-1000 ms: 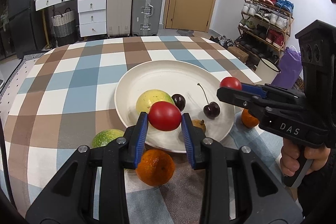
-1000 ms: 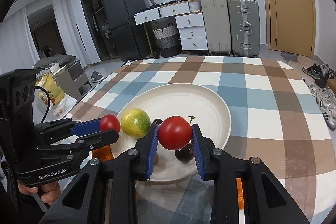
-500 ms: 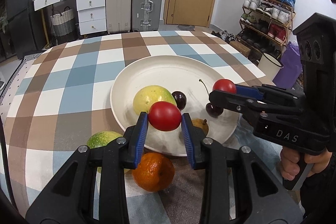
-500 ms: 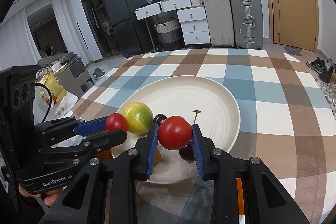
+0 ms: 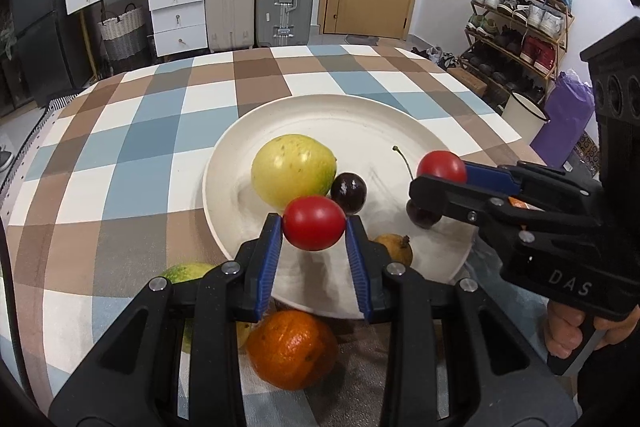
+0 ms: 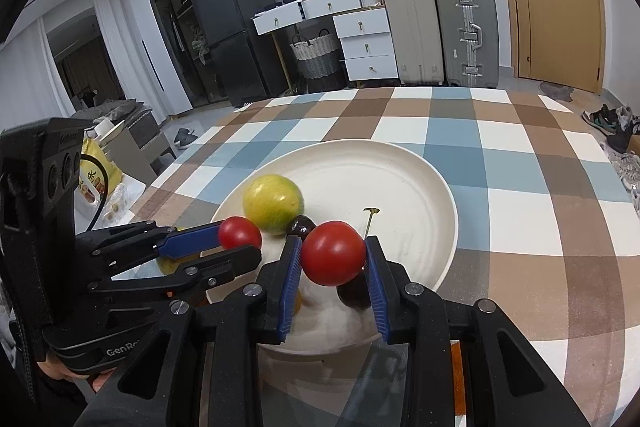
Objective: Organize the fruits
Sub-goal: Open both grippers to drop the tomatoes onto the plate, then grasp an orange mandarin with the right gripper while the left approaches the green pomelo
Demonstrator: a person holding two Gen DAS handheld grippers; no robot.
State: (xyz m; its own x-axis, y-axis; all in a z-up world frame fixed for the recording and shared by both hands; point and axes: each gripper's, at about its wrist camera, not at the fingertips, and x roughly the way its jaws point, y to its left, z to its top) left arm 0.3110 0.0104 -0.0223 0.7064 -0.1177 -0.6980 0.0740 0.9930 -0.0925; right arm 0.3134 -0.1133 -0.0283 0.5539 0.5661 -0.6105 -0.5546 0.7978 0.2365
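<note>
Tomatoes, 2, sit clamped in left tongs [image 5: 314, 227] and right tongs [image 6: 332, 254] above the plate's [image 5: 360, 111] near rim.

The left tool [image 5: 314, 227] grips a red tomato [image 5: 313, 223] over the white plate [image 5: 360, 115], where a yellow-green fruit [image 5: 293, 171] touches a dark cherry [image 5: 349, 187].

"DAS" on the right gripper [image 5: 440, 183], "GenRo" on the left gripper [image 6: 240, 241]
</note>
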